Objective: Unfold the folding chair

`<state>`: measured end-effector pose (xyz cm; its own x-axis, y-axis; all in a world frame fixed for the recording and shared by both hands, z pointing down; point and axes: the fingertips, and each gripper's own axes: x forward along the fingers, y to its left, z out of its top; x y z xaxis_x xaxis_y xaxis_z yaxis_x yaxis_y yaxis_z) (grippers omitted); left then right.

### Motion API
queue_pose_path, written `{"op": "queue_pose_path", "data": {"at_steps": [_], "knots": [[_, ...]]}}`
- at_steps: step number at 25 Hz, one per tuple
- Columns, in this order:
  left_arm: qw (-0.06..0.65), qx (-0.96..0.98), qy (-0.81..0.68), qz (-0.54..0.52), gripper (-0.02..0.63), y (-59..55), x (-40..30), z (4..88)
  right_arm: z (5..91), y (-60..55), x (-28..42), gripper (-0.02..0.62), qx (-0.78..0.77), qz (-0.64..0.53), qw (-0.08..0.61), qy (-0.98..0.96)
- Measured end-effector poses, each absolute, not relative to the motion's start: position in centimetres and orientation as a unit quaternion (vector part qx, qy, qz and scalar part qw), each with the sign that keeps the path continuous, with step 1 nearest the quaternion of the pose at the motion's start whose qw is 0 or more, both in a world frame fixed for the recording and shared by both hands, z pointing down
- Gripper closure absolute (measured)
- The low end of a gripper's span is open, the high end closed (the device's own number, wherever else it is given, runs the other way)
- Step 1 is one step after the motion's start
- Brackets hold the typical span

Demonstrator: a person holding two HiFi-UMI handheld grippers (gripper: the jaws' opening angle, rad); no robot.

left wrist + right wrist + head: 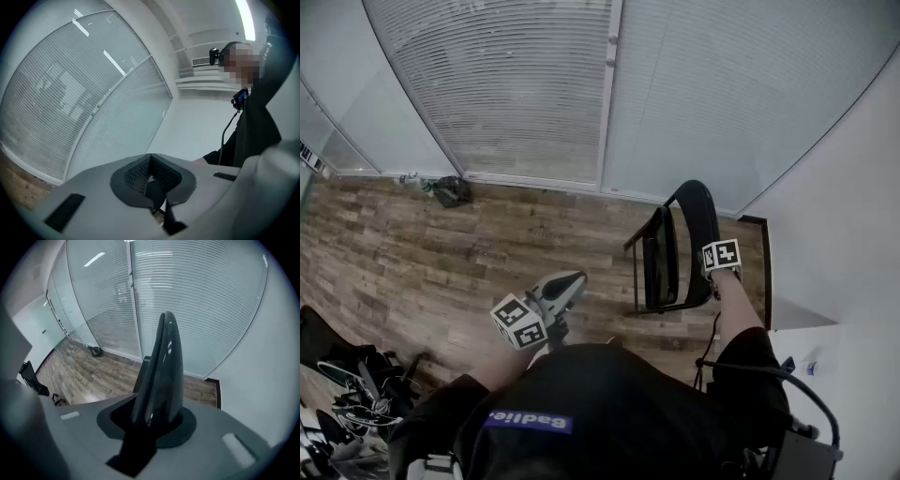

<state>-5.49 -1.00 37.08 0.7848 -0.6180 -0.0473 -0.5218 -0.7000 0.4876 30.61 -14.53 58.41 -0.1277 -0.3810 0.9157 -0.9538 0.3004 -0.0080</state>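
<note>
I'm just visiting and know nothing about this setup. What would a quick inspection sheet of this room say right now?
Surface: wood-pattern floor.
Job's things: black folding chair, standing near the white wall; seat looks tipped up, not unfolded.
Clutter: dark bag by the glass; heap of dark gear at lower left.
Grippers: left gripper shut, empty; right gripper shut on the chair's backrest, angled downward.
Cables: black cable looping at the person's right side.
Surroundings: glass walls with blinds.
</note>
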Motion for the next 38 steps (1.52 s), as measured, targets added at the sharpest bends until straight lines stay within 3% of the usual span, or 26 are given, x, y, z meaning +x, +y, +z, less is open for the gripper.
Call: {"op": "queue_pose_path", "data": {"at_steps": [38], "knots": [[0.258, 0.914, -0.305, -0.067, 0.601, -1.9, -2.6, 40.9, 58.3, -14.7, 29.7, 0.499, 0.494, 0.317, 0.431, -0.685]]}}
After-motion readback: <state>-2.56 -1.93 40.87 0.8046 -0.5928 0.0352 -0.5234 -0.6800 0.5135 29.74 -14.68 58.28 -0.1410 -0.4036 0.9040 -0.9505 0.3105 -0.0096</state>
